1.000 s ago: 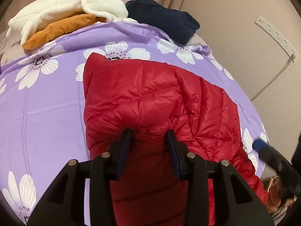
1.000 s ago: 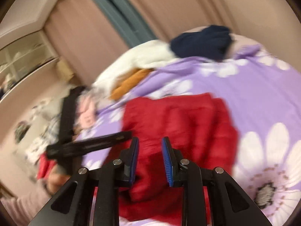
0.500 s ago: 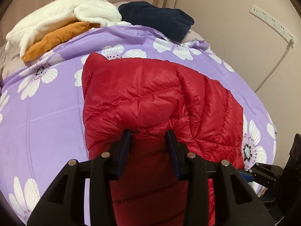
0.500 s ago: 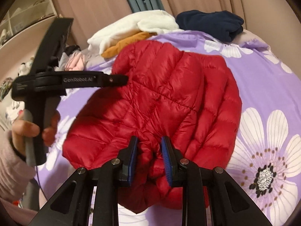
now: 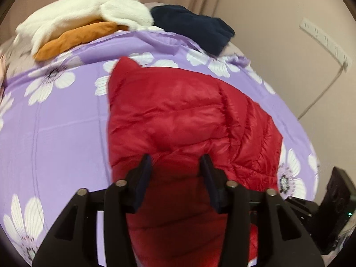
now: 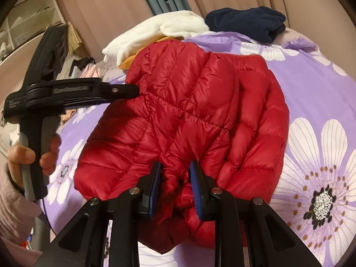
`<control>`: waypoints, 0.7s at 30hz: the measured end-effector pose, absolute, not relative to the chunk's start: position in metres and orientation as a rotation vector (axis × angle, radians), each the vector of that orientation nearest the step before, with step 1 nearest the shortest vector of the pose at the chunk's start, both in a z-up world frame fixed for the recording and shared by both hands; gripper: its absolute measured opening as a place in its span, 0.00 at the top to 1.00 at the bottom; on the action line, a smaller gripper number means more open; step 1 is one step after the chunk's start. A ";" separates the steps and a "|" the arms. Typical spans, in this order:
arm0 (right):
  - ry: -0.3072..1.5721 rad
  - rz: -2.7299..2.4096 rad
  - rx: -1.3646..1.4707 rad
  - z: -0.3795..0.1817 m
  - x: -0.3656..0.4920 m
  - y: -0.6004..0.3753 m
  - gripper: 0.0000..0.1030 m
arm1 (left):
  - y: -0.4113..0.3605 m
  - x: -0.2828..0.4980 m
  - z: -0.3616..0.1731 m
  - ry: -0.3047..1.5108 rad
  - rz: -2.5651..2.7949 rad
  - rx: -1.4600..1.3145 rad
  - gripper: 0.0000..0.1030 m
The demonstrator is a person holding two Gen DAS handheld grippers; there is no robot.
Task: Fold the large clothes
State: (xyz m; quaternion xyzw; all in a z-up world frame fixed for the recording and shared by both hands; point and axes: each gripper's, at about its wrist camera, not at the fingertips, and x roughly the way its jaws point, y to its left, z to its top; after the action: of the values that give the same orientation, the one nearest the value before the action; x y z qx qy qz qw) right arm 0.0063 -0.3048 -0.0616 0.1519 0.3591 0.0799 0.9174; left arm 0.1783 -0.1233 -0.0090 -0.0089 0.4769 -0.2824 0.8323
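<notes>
A red quilted puffer jacket point(image 5: 182, 115) lies bunched on the purple flowered bedspread point(image 5: 55, 120); it also shows in the right wrist view point(image 6: 200, 111). My left gripper point(image 5: 175, 166) has its jaws around a thick fold at the jacket's near edge. In the right wrist view the left gripper point(image 6: 133, 90) touches the jacket's left side. My right gripper point(image 6: 174, 173) pinches a gathered fold at the jacket's near edge between its blue pads. The right gripper's black body point(image 5: 333, 202) shows at the lower right of the left wrist view.
A white fleece point(image 5: 84, 17) over an orange garment point(image 5: 73, 37) and a dark navy garment point(image 5: 193, 26) lie at the bed's far end. A wall with a power strip point(image 5: 324, 42) and cable is to the right. Shelves point(image 6: 26, 24) and loose clothes are at the left.
The right gripper swung from a blurred high pose down onto the jacket's near edge and closed on a fold. The left gripper kept its hold; the jacket's near edge is more gathered.
</notes>
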 end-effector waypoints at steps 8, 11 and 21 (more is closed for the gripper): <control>0.729 0.206 0.465 -0.058 0.002 -0.319 0.69 | -0.047 0.191 -0.044 1.151 -0.577 -0.381 0.32; 0.717 0.236 0.535 -0.052 0.003 -0.324 0.55 | -0.040 0.195 -0.061 1.201 -0.607 -0.491 0.32; 0.597 0.082 0.709 -0.037 -0.008 -0.367 0.05 | -0.047 0.198 -0.067 1.225 -0.624 -0.517 0.24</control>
State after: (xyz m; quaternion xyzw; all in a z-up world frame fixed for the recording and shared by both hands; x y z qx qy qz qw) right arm -0.0076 -0.3674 -0.0365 0.3417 0.2879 0.0397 0.8938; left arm 0.1977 -0.0473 -0.0671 -0.2361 0.5589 -0.2848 0.7422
